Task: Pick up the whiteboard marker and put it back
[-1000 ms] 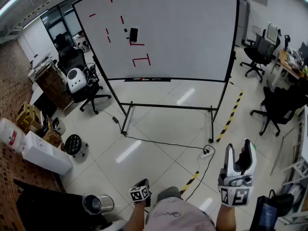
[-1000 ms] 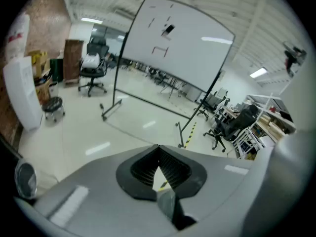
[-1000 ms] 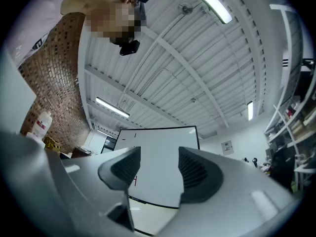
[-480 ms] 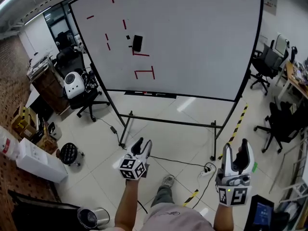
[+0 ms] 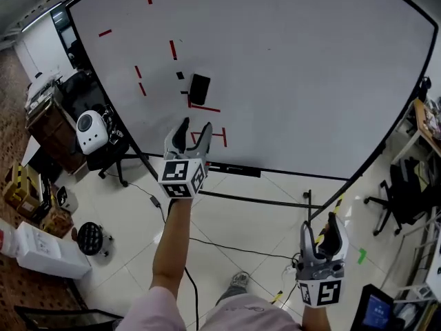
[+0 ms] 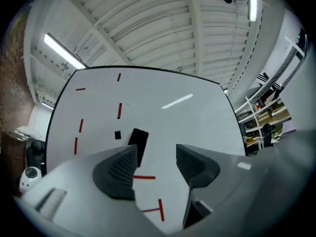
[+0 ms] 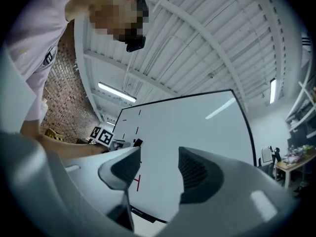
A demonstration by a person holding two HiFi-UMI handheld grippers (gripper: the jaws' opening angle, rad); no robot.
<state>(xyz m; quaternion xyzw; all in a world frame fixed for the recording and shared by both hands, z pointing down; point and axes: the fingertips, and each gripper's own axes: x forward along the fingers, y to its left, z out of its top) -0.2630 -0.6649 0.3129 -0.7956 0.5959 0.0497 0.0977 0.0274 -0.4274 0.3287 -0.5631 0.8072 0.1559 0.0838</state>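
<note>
**Two grippers open, both empty**

My left gripper (image 5: pixel 193 126) is raised before the large white whiteboard (image 5: pixel 296 81), its jaws just opening on nothing. The right gripper (image 5: pixel 325 225) hangs low with its jaws apart. I cannot make out the whiteboard marker. The board's black ledge tray (image 5: pixel 231 169) shows just below the left gripper.

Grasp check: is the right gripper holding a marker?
No: the right gripper has its jaws apart, nothing between them, only the whiteboard beyond.

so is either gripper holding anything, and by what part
Nothing held. Jaws of the left gripper have just been opening, empty; the right gripper is open, empty.
</note>
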